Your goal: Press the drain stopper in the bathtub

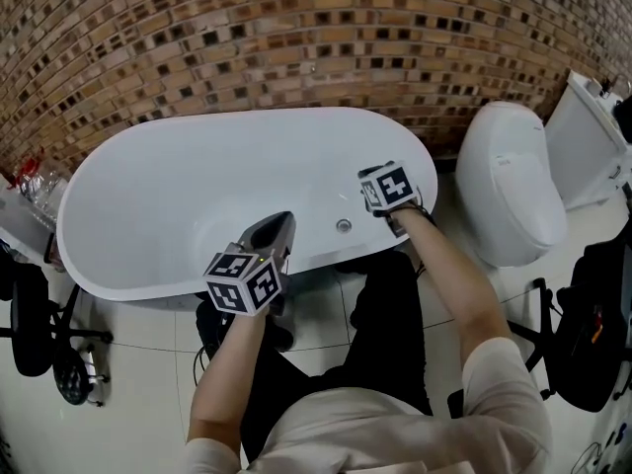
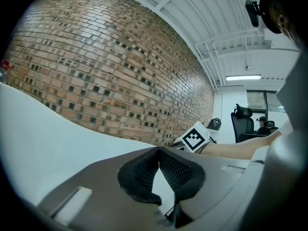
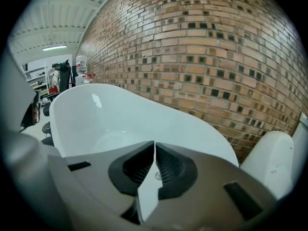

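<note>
Right, head view: drain stopper (image 1: 344,225) sits in the bathtub (image 1: 178,205) floor, near the 5 o'clock rim. Left gripper (image 1: 279,223) is at its 9 o'clock, right gripper (image 1: 380,200) at its 2 o'clock, both apart from it.

Left gripper view: fingers (image 2: 144,170) pressed together at the tips, nothing held.

Right gripper view: fingers (image 3: 168,165) likewise tip to tip, empty, tub beyond.

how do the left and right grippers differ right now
The left gripper sits left of the drain stopper; the right gripper sits right of it, nearer the toilet. The left gripper's camera faces the brick wall; the right gripper's looks into the bathtub. Both are shut and empty.
</note>
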### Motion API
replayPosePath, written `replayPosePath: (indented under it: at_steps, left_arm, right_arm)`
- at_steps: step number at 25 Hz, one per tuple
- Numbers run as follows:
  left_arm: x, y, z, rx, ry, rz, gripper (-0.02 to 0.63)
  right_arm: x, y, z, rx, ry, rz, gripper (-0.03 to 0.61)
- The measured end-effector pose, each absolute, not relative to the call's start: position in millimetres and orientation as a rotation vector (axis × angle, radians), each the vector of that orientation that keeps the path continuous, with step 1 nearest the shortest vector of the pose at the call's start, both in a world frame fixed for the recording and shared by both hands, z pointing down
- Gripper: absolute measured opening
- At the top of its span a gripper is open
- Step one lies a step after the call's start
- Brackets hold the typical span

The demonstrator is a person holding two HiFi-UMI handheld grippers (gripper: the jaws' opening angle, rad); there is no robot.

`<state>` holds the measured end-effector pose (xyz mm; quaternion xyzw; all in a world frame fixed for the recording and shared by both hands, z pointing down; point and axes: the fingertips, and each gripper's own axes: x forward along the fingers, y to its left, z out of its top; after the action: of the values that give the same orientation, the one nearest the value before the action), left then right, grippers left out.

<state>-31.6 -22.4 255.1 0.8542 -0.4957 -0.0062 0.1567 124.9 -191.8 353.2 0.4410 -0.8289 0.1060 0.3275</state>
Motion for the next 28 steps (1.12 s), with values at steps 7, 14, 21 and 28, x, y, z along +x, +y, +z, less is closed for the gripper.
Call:
replayPosePath:
  at_steps: [7,14,21,28]
  left_arm:
    - [-29,-1,243,2.474,-1.447,-0.051,0.005]
    - [-34,11,241,2.462,-1.453,-0.089,0.005]
    - [-37,23,232,2.466,-1.469,-0.111,0.005]
    - [-44,32,231,2.462,-1.517,-0.093,0.005]
  right_arm:
    - [127,-162,326,1.167,-2.224,0.155,0.012]
    - [132,-141,283,1.178,-2.316,0.059,0.012]
    - [135,-114,253,1.212,-2.405,0.050,0.012]
    - [126,-82,236,1.244,-2.474,0.047,0.020]
